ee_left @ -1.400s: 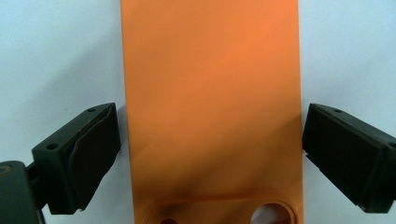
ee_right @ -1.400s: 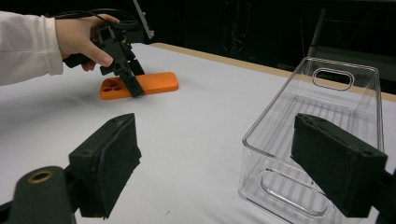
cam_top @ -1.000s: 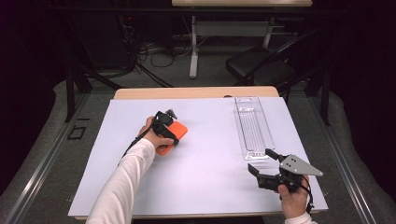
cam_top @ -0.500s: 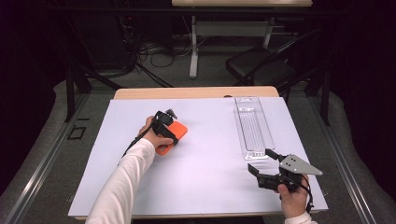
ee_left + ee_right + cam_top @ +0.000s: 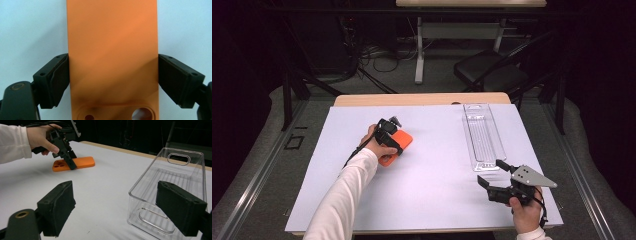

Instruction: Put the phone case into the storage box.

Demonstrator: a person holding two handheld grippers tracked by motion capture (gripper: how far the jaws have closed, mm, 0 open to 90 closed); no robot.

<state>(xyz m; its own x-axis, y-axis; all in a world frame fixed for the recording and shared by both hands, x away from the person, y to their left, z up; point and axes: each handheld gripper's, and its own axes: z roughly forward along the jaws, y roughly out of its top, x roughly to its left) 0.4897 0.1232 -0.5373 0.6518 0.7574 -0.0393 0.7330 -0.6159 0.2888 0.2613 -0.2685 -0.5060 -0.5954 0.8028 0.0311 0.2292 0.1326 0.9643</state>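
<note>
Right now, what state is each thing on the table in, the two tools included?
Orange phone case: lying flat on the white table cover, back up, camera cutouts showing.
Left tool: jaws astride the case, having just closed in; pads at its long edges.
Clear plastic bin: upright, empty.
Right tool: open, holding nothing, near the bin's near end.

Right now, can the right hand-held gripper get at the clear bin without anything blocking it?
Probably yes: the right hand-held gripper stands open just short of the clear bin's near end, with bare tabletop between them.
</note>
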